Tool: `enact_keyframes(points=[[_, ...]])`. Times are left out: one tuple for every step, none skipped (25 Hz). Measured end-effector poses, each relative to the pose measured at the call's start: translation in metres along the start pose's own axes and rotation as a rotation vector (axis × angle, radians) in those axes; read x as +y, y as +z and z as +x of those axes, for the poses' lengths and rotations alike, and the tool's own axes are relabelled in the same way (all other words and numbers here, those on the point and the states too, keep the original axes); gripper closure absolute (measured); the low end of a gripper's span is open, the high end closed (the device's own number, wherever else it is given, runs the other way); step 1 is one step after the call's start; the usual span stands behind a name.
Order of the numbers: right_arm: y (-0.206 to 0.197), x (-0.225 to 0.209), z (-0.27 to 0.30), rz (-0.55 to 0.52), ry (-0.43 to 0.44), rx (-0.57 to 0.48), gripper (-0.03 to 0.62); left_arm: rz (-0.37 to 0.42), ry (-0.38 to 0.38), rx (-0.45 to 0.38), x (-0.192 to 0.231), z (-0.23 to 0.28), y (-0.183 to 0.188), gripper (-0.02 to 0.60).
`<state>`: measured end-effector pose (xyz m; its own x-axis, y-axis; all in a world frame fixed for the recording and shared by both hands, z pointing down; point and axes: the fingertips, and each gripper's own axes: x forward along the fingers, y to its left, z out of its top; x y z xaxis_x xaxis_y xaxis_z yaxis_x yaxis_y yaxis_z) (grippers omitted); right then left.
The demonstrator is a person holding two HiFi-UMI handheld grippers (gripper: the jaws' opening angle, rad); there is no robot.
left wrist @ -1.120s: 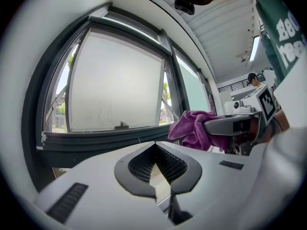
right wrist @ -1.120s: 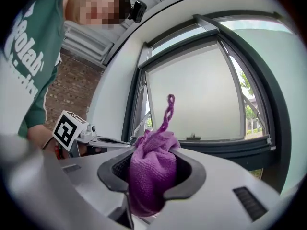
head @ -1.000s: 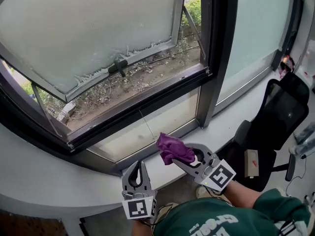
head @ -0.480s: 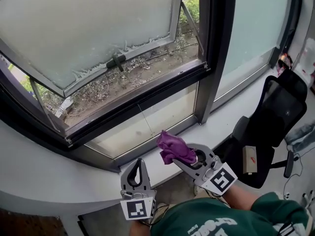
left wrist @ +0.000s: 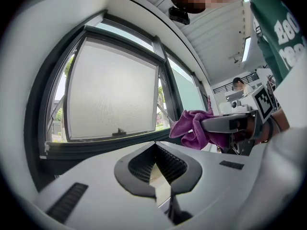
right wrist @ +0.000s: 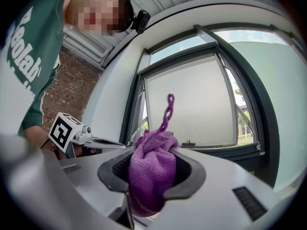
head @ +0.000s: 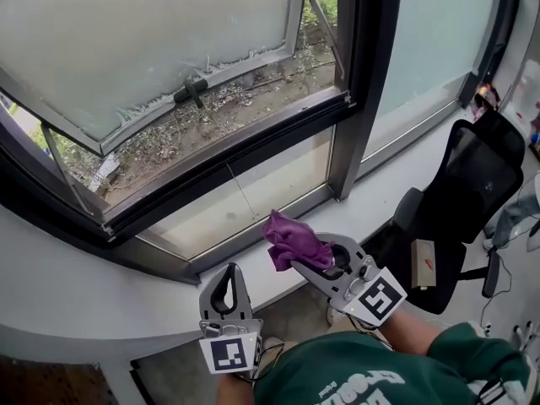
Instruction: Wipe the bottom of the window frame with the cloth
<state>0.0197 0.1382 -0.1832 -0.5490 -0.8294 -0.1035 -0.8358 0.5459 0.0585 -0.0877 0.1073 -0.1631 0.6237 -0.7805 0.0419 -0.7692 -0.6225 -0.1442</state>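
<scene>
My right gripper [head: 310, 261] is shut on a bunched purple cloth [head: 293, 240], which sticks out past its tips above the white sill [head: 371, 194]. In the right gripper view the cloth [right wrist: 151, 169] fills the jaws, one twisted corner pointing up. The dark bottom rail of the window frame [head: 228, 165] runs diagonally beyond the cloth, apart from it. My left gripper [head: 228, 270] hangs lower left, near the sill's front edge, shut with nothing in it [left wrist: 154, 147]. From the left gripper view the cloth [left wrist: 191, 127] shows to the right.
The frosted sash [head: 152, 32] is tilted outward, its handle [head: 190, 89] at the lower edge; dry twigs lie on the ground outside. A fixed pane [head: 245, 197] sits under the rail. A black office chair [head: 472, 184] stands at the right.
The right gripper with the cloth has risen slightly toward the window. The left gripper stays low. The head view has shifted a little.
</scene>
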Motion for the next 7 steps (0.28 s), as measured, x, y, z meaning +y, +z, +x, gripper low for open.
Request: enact_keyframes(points=[[-0.0007,0.0008,-0.0013,-0.009,0.001,0.004,0.441,0.000,0.000,0.002,-0.0015,-0.0005,-0.0003,0.575],[-0.0013,0.0017,-0.0021,-0.015,0.002,0.007,0.441,0.001,0.000,0.004,-0.0027,-0.0009,-0.0005,0.575],[-0.0016,0.0024,-0.0025,-0.016,0.002,0.008,0.441,0.001,-0.001,0.006,-0.0038,-0.0011,-0.0008,0.575],[-0.0017,0.0027,-0.0030,-0.013,0.003,0.008,0.441,0.002,-0.003,0.008,-0.0050,-0.0011,-0.0010,0.575],[-0.0018,0.0027,-0.0035,-0.010,0.004,0.009,0.441,0.003,-0.005,0.009,-0.0063,-0.0008,-0.0010,0.575],[-0.0019,0.0026,-0.0040,-0.006,0.005,0.010,0.441,0.004,-0.006,0.010,-0.0076,-0.0004,-0.0009,0.575],[-0.0019,0.0025,-0.0046,-0.002,0.005,0.011,0.441,0.005,-0.008,0.010,-0.0089,0.0000,-0.0007,0.575]])
